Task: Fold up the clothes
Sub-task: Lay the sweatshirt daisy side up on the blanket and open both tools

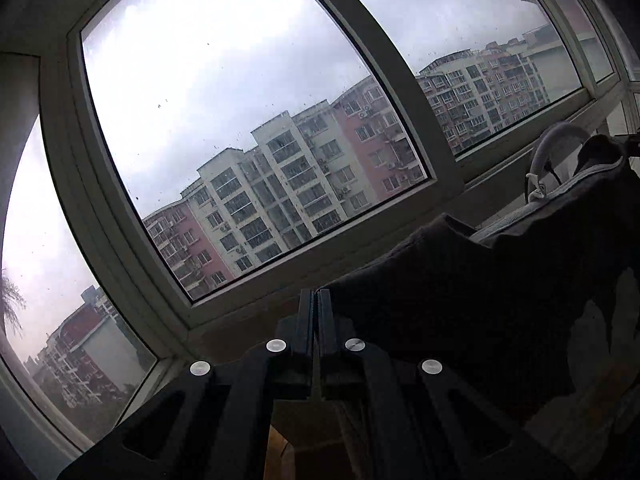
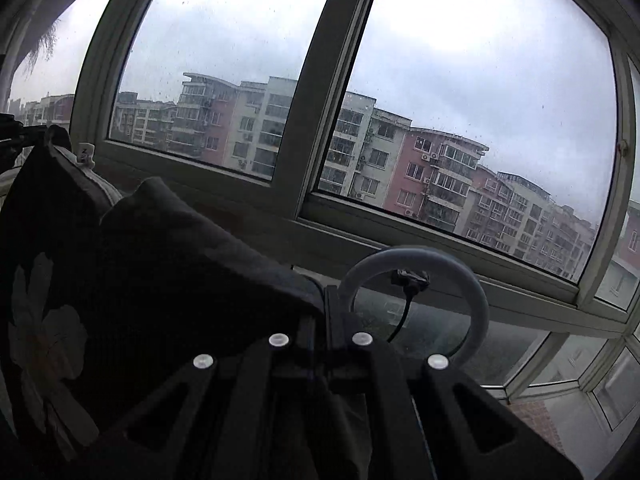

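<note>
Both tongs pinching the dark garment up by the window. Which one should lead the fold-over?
Either; marginally left. Left tongs and right tongs both sit shut on the dark garment, which spans between them.

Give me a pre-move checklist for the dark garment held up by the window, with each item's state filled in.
1. Left claw shut on the dark garment: ok, its edge is pinched between the closed fingers.
2. Right claw shut on the same garment: ok, cloth runs into the closed fingers.
3. Garment lifted and spanning between the two claws: ok, it hangs in front of the window.
4. Cloth spread flat without bunching: not ok, folds and a raised hump show near each grip.
5. Garment clear of the ring light: cannot tell.
6. Surface below ready for laying down: cannot tell, it is out of view.
</note>
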The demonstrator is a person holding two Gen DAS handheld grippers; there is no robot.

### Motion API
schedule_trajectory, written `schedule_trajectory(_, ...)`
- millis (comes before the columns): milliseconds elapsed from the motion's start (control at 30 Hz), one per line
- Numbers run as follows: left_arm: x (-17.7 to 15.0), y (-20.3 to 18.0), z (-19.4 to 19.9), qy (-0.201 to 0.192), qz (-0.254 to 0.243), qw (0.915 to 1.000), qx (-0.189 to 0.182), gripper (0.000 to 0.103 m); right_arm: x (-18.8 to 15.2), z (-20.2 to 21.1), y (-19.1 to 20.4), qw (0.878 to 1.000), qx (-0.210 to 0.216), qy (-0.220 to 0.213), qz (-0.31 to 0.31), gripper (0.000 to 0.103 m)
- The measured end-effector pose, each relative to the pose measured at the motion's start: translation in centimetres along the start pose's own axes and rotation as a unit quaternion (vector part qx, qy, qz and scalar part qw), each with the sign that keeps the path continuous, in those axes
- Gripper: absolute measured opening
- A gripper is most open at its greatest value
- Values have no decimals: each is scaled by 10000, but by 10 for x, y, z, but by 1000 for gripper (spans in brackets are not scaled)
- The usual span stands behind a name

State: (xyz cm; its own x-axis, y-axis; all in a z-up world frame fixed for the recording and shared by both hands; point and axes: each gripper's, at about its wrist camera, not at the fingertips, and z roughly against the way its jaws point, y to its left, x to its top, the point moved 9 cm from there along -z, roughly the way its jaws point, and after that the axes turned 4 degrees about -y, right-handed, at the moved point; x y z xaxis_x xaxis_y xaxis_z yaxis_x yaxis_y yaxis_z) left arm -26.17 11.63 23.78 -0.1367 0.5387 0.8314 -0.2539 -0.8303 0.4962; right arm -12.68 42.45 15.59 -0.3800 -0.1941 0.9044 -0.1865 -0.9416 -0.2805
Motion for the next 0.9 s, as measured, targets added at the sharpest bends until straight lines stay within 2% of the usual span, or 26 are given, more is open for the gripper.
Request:
schedule_trajectory(67,-50,-45,-65,584,-131,9980,-197,5,-52,-69,14,9978,-122,651,82,3)
schedule_trajectory(100,-81,-70,-99,1057,-198,9937,-308,6,-89,-106,27,9931,-77,1162,137,9)
schedule_trajectory(167,-147,-111,-150,1969,-310,9791,-416,7,-165,-154,39,9763,-197,2137,278,16)
schedule_trajectory(200,-174,-126,-164,2231,-281,9730,-523,7,-202,-177,45,9642,-256,2616,346,16)
schedule_trajectory(233,-191,-131,-164,2332,-259,9702,-607,7,-241,-174,47,9600,-191,2780,278,17)
schedule_trajectory(333,-240,-147,-161,2609,-193,9613,-860,7,-288,-152,47,9573,187,2883,-135,27)
schedule_trajectory(367,-250,-143,-152,2598,-178,9607,-964,8,-293,-142,46,9576,241,2862,-204,38)
schedule_trajectory(400,-260,-144,-140,2632,-140,9584,-1093,9,-300,-127,43,9582,273,2833,-281,43)
schedule_trajectory(433,-265,-148,-124,2665,-107,9557,-1244,12,-313,-109,44,9560,419,2875,-416,45)
schedule_trajectory(633,-345,-128,-16,2920,93,9387,-1829,23,-376,8,61,9347,1350,3053,-1221,46)
schedule_trajectory(667,-360,-128,4,3024,142,9330,-1945,24,-388,30,65,9314,1477,3068,-1284,46)
schedule_trajectory(767,-404,-130,60,3437,206,9117,-2242,24,-422,84,69,9211,1485,3300,-1439,46)
schedule_trajectory(867,-434,-137,113,3769,219,8897,-2569,25,-438,133,66,9069,1589,3353,-1996,46)
schedule_trajectory(900,-436,-141,127,3716,271,8872,-2721,25,-438,145,65,9059,1636,3277,-2126,46)
